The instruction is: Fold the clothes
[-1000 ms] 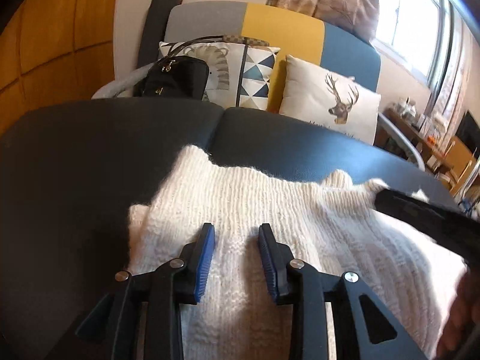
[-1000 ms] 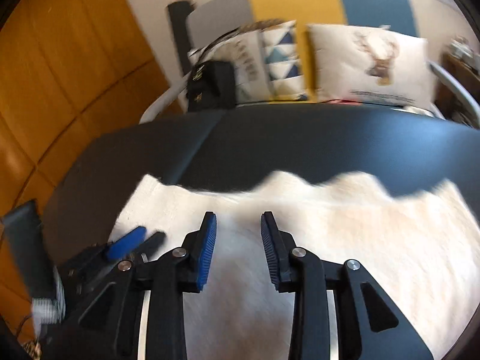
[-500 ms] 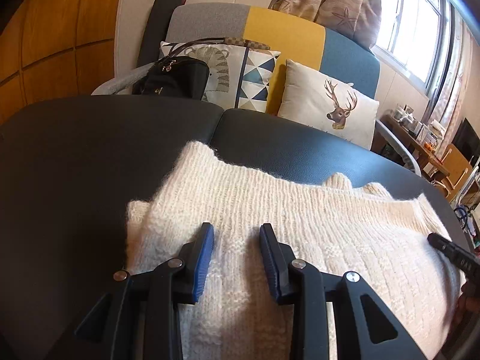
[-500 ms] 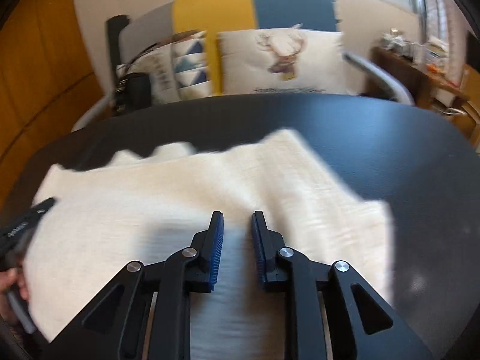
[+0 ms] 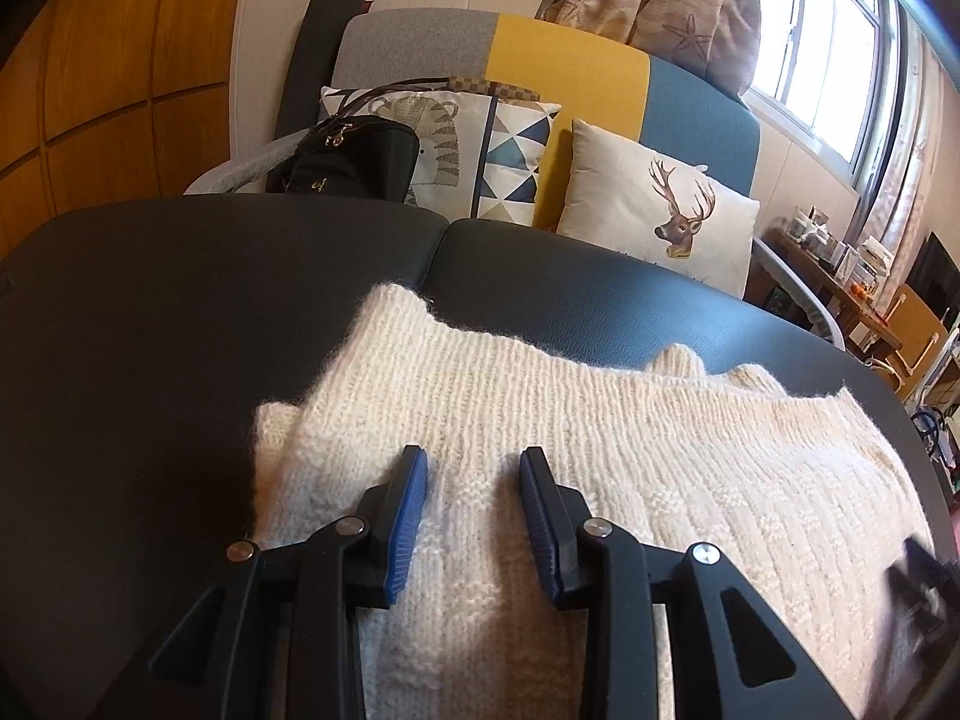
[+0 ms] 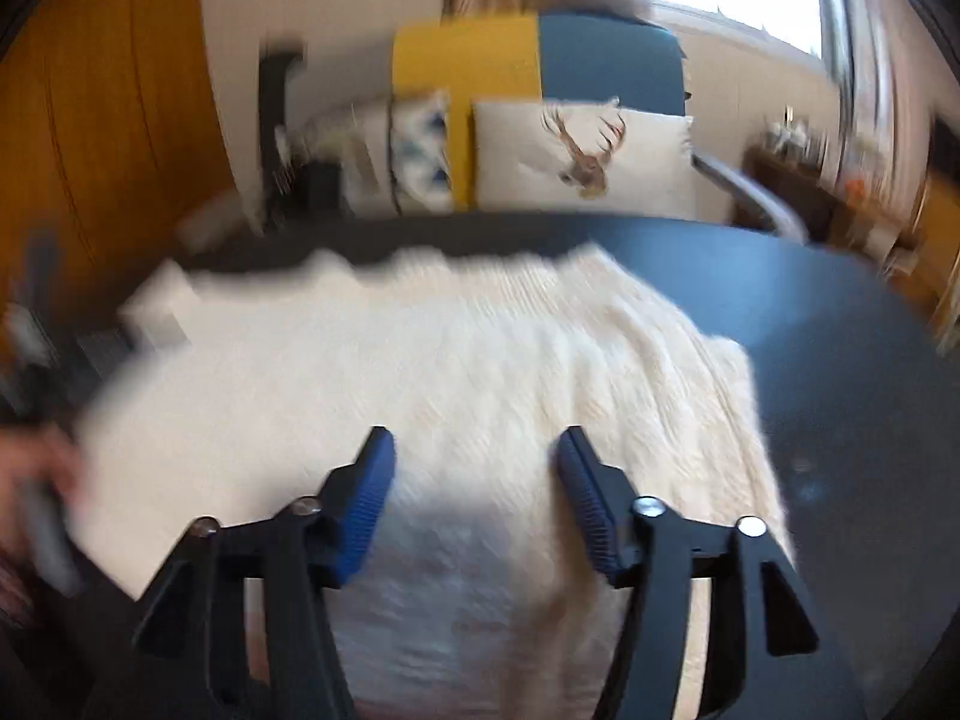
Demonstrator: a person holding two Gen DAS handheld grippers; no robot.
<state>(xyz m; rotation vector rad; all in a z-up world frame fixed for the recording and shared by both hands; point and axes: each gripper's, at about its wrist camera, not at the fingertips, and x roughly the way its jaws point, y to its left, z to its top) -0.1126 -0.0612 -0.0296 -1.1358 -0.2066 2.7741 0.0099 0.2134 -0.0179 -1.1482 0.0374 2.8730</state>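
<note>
A cream knitted sweater (image 5: 600, 432) lies folded flat on the black padded table (image 5: 180, 330). My left gripper (image 5: 474, 462) sits low over the sweater's left part, its blue pads a little apart with only the knit surface showing between them. In the blurred right wrist view, my right gripper (image 6: 474, 444) hangs over the right part of the sweater (image 6: 480, 360). Its jaws are opening wide and nothing is pinched between them. A dark blur of the right gripper (image 5: 918, 576) shows at the lower right edge of the left wrist view.
Behind the table stands a grey, yellow and blue sofa (image 5: 570, 60) with a deer cushion (image 5: 660, 216), a patterned cushion (image 5: 480, 150) and a black bag (image 5: 354, 162). A cluttered sideboard (image 5: 840, 276) stands at the right under the window. A hand (image 6: 30, 468) shows blurred at the left.
The right gripper has swept rightwards along the sweater; its jaws narrowed, then spread wide. In the left wrist view it has slid to the lower right corner. The left gripper has not moved.
</note>
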